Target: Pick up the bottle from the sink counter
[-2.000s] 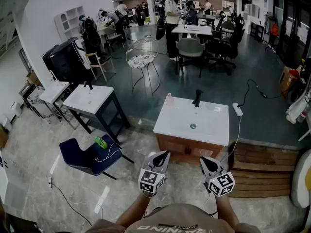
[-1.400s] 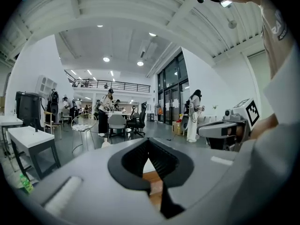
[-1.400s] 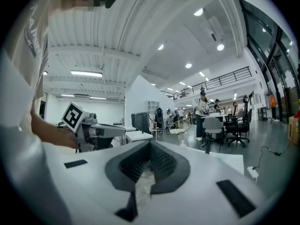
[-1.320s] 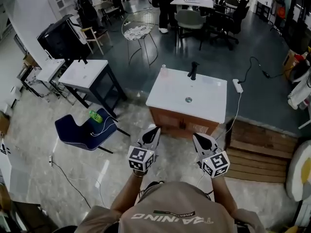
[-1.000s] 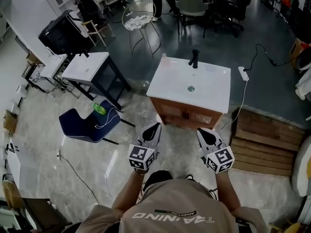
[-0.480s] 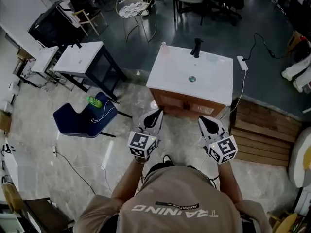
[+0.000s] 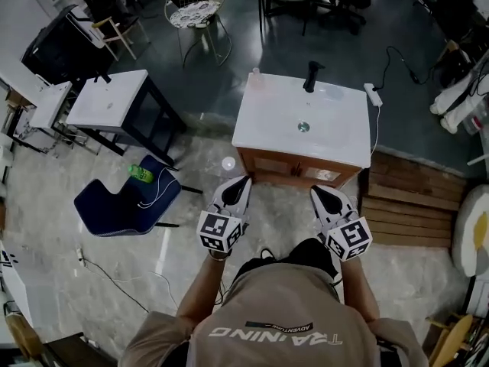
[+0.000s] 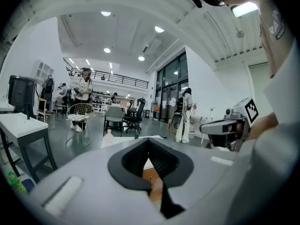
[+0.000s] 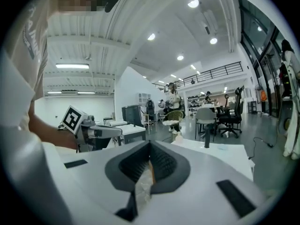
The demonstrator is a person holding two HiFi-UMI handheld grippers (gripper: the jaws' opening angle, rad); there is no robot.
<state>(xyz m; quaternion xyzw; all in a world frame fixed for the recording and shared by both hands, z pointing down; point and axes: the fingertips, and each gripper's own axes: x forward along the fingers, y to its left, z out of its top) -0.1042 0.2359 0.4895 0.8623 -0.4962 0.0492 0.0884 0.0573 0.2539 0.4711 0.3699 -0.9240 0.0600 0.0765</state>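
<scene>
On the far left corner of the white rectangular sink counter (image 7: 336, 140), upright and untouched: small pale translucent plastic bottle (image 7: 255, 75); well apart from both grippers, with the whole basin between; to its right along the back edge, black upright tap (image 7: 309, 76); round metal drain (image 7: 303, 127) mid-basin; brown wooden cabinet (image 7: 286, 167) beneath the top.

Short of the counter's near edge, over pale marbled floor (image 7: 153, 281), white-and-black left gripper (image 7: 244, 180): jaws pressed together, nothing between them; beside it, white-and-black right gripper (image 7: 315, 190): jaws likewise closed and empty; both aimed toward the counter.

In the left gripper view, bottle (image 8: 108, 133) ahead at the counter's corner; in the right gripper view, bottle (image 9: 178, 136) left of the tap (image 9: 206, 135).

Off to the left, green bottle (image 7: 140, 173) on a dark blue chair (image 7: 114, 209); white side table (image 7: 107, 102) beyond it.
</scene>
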